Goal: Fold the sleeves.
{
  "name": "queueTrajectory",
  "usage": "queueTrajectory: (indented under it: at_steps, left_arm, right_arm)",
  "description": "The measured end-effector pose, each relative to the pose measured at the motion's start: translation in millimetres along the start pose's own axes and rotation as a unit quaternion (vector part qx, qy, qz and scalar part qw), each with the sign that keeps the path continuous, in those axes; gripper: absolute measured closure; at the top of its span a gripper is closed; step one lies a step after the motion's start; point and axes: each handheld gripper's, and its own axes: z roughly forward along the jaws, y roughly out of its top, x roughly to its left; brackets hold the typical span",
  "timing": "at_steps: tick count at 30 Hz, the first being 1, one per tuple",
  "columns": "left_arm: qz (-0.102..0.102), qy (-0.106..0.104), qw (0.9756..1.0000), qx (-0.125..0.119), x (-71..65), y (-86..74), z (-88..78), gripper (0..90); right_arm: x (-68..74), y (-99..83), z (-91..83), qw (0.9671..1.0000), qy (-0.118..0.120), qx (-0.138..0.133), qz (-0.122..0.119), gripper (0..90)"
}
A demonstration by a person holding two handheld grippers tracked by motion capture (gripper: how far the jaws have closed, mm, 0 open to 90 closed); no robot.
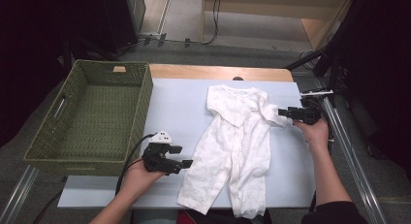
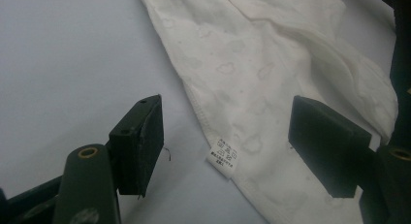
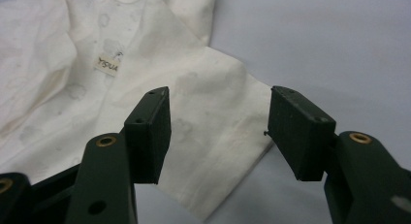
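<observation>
White baby romper (image 1: 237,146) spread flat on the pale sheet (image 1: 179,112) covering the counter, neckline toward the far edge, legs running down to the near edge, one cuff just over it. Right of the middle of the counter, sleeve on that side reaching toward the right edge. Left tongs (image 1: 180,156) held in the left hand (image 1: 138,178) near the front-left part of the sheet, just beside the romper's left leg, jaws wide apart and gripping nothing. In the left gripper view, left tongs (image 2: 228,146) hanging over the hem of the romper (image 2: 271,83), a small care label (image 2: 224,157) lying between the jaws, pads clear of the cloth. Right tongs (image 1: 282,111) held in the right hand (image 1: 315,132) near the right edge of the counter, tips at the end of the sleeve. In the right gripper view, right tongs (image 3: 218,132) parted, sleeve end (image 3: 218,151) lying flat between them, neither pad pressing on it. Neck label (image 3: 107,65) showing farther up on the cloth. Green woven basket (image 1: 145,95) standing at the left edge of the counter, well apart from the romper.
</observation>
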Motion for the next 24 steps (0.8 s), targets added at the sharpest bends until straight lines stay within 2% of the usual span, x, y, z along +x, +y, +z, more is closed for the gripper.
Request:
queueTrajectory:
  at_steps: [3,7,9,11,13,14,18,19,20,21,22,23,24]
  left_arm:
    - [0.001,-0.003,1.0,-0.002,-0.6,-0.6,0.1,29.1]
    - [0.0,-0.002,1.0,-0.001,-1.0,-2.3,-0.7,29.1]
    - [-0.001,-0.002,1.0,-0.001,-1.0,-2.8,-0.9,29.1]
    - [-0.001,0.0,1.0,-0.001,-0.7,-3.6,-2.0,29.1]
    - [-0.004,-0.002,1.0,-0.003,-0.4,-4.3,-2.4,29.1]
    - [-0.004,-0.002,1.0,-0.003,-0.4,-4.3,-2.4,29.1]
    - [-0.004,0.001,1.0,0.001,0.1,-4.8,-2.2,29.1]
    - [-0.004,0.001,1.0,0.001,0.1,-4.8,-2.2,29.1]
    - [-0.003,0.0,1.0,0.002,0.1,-4.7,-2.0,29.1]
    - [-0.003,0.0,1.0,0.002,0.1,-4.7,-1.9,29.1]
    - [-0.003,0.0,1.0,0.002,0.3,-4.7,-1.1,29.1]
    - [-0.004,0.0,1.0,0.003,0.6,-4.7,-0.8,29.1]
    - [-0.005,0.0,1.0,0.005,1.2,-4.8,0.4,29.1]
  right_arm:
    - [-2.0,-0.9,2.5,1.0,-0.006,0.005,0.001,39.5]
    - [-8.9,-1.8,7.5,0.9995,-0.029,0.005,0.01,41.4]
    - [-10.1,-2.1,8.6,0.9994,-0.031,0.007,0.01,41.9]
    - [-10.2,-3.9,14.2,0.9987,-0.046,0.019,0.007,45.8]
    - [-8.3,-4.1,15.6,0.9983,-0.056,0.014,0.001,51.9]
    - [-8.3,-4.1,15.6,0.9983,-0.056,0.014,0.001,51.9]
    - [-3.2,-6.9,17.6,0.9959,-0.089,0.008,-0.012,69.0]
    - [-3.2,-6.9,17.6,0.9959,-0.089,0.008,-0.012,69.0]
    - [-4.2,-7.9,17.6,0.9969,-0.079,0.004,-0.001,75.9]
    - [-4.2,-7.9,17.6,0.9969,-0.079,0.004,-0.001,75.9]
    - [-4.5,-7.9,17.6,0.9973,-0.073,0.004,0.004,79.5]
    - [-5.4,-7.9,18.0,0.9984,-0.056,0.006,0.008,84.6]
    - [-4.7,-7.5,18.5,0.9984,-0.055,0.007,0.011,84.8]
